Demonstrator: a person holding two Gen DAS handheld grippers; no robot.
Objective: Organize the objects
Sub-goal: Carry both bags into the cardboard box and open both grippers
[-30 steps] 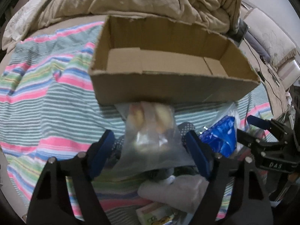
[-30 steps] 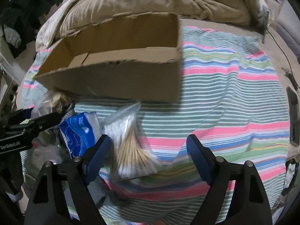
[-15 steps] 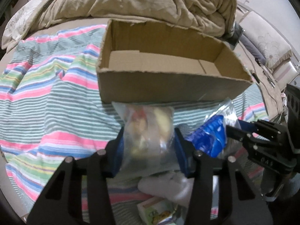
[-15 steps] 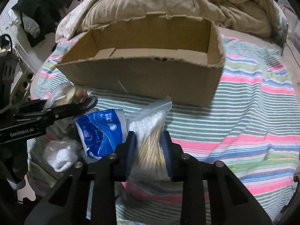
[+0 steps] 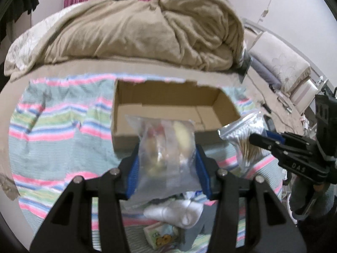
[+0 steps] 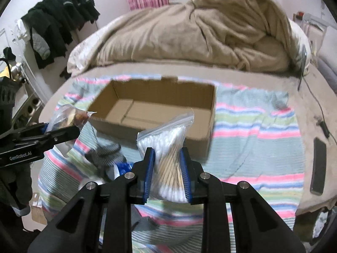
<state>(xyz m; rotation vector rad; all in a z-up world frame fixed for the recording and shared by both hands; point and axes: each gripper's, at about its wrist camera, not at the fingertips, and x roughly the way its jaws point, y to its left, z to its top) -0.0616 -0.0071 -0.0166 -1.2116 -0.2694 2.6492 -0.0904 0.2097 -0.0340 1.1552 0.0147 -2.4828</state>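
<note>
Cotton swabs in a zip bag (image 6: 168, 158) are pinched between the closed pads of the right gripper (image 6: 167, 168), while a clear bag of small items (image 5: 166, 154) is clamped by the left gripper (image 5: 167, 168). Both bags are held clear of the striped blanket (image 6: 252, 139), short of the empty cardboard box (image 6: 160, 109), presumably so they can be dropped into it.

A second ago both grippers stood wide over the bags lying on the striped blanket (image 6: 248, 147). Since then the left gripper (image 5: 167, 164) has closed its blue pads on the clear bag of small items (image 5: 166, 147), and the right gripper (image 6: 167, 164) on the zip bag of cotton swabs (image 6: 166, 147) — both bags now hang clear of the blanket. The cardboard box (image 5: 168, 105) sits lower and smaller in both views — its floor now shows.
</note>
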